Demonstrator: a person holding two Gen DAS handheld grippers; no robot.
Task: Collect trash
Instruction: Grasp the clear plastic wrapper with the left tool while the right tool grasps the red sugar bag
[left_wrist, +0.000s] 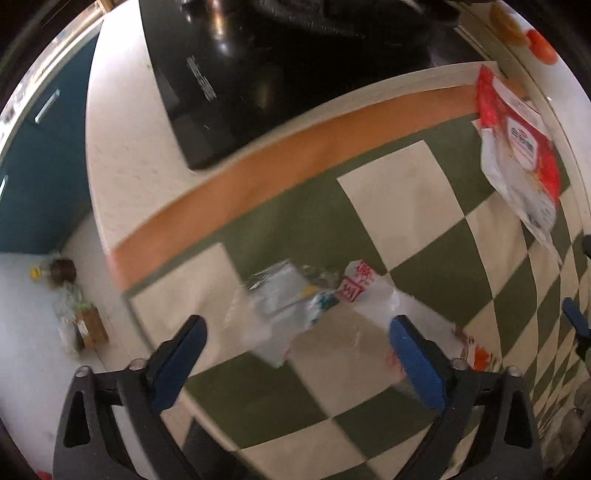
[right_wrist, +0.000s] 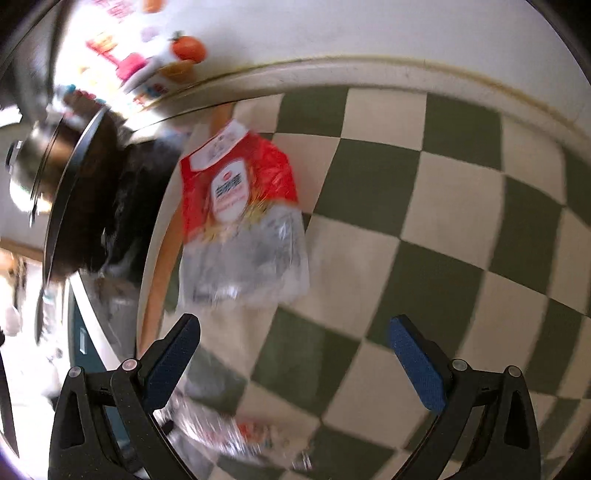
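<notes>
Approach step: L tool (left_wrist: 297, 330) spread over clear wrappers (left_wrist: 295, 299), R tool (right_wrist: 293, 338) spread near red bag (right_wrist: 240, 199); next, drop & pinch.

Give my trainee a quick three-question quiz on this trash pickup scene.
1. True or false: the left gripper is closed on a wrapper.
2. The red and clear plastic bag lies on: A) the black cooktop B) the green checkered mat C) the floor.
3. What lies just ahead of the left gripper's jaws?

Key: 1. False, the jaws stand apart with nothing between them. 2. B. 3. A cluster of clear crumpled wrappers.
</notes>
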